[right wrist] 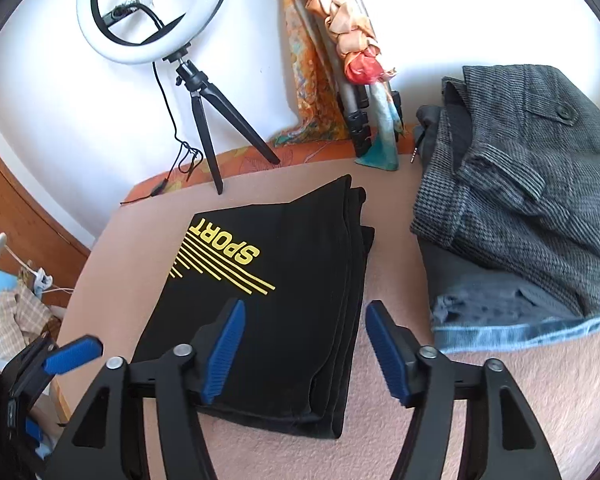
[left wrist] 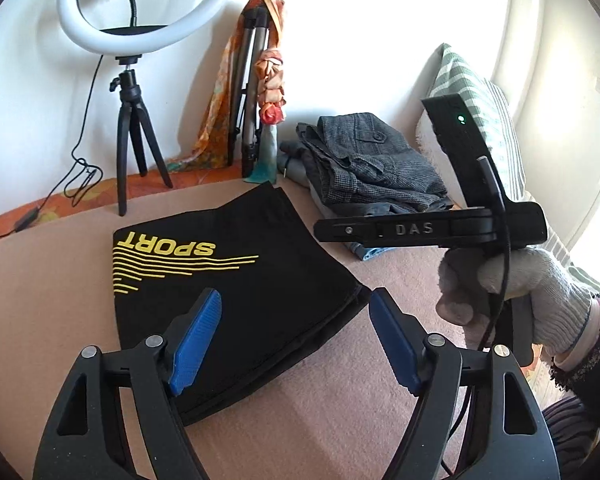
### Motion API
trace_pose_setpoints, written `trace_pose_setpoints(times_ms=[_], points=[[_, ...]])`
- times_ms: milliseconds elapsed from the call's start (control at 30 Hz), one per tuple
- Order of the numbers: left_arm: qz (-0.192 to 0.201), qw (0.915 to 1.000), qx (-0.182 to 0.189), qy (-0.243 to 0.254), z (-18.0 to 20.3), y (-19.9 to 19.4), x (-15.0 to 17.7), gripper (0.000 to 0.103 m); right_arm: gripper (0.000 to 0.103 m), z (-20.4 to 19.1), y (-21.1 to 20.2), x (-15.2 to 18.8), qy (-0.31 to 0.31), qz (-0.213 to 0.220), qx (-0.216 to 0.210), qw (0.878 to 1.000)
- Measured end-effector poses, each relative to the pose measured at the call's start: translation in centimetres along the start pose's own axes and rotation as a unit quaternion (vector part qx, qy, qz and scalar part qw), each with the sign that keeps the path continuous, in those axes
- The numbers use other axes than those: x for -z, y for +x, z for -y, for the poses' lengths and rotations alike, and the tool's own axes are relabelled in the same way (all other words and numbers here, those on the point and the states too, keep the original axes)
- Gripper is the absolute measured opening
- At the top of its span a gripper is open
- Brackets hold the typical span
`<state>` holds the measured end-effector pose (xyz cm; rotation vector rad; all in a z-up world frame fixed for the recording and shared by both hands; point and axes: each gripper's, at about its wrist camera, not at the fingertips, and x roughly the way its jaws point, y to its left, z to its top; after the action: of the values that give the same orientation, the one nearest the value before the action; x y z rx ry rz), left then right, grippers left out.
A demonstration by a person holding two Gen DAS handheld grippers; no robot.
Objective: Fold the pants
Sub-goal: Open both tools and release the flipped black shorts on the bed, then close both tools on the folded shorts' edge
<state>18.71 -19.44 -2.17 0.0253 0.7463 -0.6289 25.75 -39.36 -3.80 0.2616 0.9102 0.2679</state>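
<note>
Here, the surface (right wrist: 380,432) is seen carrying the black pants (right wrist: 284,280), folded into a compact stack at the centre of both frames, long axis running away toward the upper middle. The left hand-held gripper (left wrist: 294,340) and right hand-held gripper (right wrist: 304,348) are held with jaws apart, empty, just above the near edge; neither is judged clearly nearer.

Both views are bright with daylight. In the left wrist view the window (left wrist: 556,80) at two o'clock blows out to white glare. The ring light (right wrist: 148,12) at eleven o'clock casts a soft wall shadow. Fisheye bending and dark vignetting ring every edge; focus stays sharp.
</note>
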Motion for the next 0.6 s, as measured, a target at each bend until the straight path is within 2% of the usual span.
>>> trace_pose_setpoints(times_ms=[133, 300, 433, 533, 600], points=[[-0.010, 0.9989, 0.017, -0.042, -3.0, -0.1, -0.2, 0.076, 0.086, 0.8, -0.3, 0.8, 0.020, 0.007, -0.012, 1.000], [-0.017, 0.9950, 0.014, -0.097, -8.7, 0.0, -1.2, 0.076, 0.086, 2.7, 0.5, 1.7, 0.058, -0.014, -0.042, 0.997], [-0.036, 0.9862, 0.017, -0.161, -13.8, 1.0, -1.6, 0.074, 0.086, 4.0, 1.4, 2.3, 0.090, -0.029, -0.074, 0.993], [-0.053, 0.9804, 0.020, -0.189, -16.7, 2.4, -1.6, 0.074, 0.086, 5.0, 2.2, 2.9, 0.123, -0.042, -0.103, 0.986], [-0.058, 0.9737, 0.036, -0.217, -18.4, 3.3, -1.5, 0.074, 0.084, 5.3, 2.7, 3.2, 0.134, -0.050, -0.113, 0.983]])
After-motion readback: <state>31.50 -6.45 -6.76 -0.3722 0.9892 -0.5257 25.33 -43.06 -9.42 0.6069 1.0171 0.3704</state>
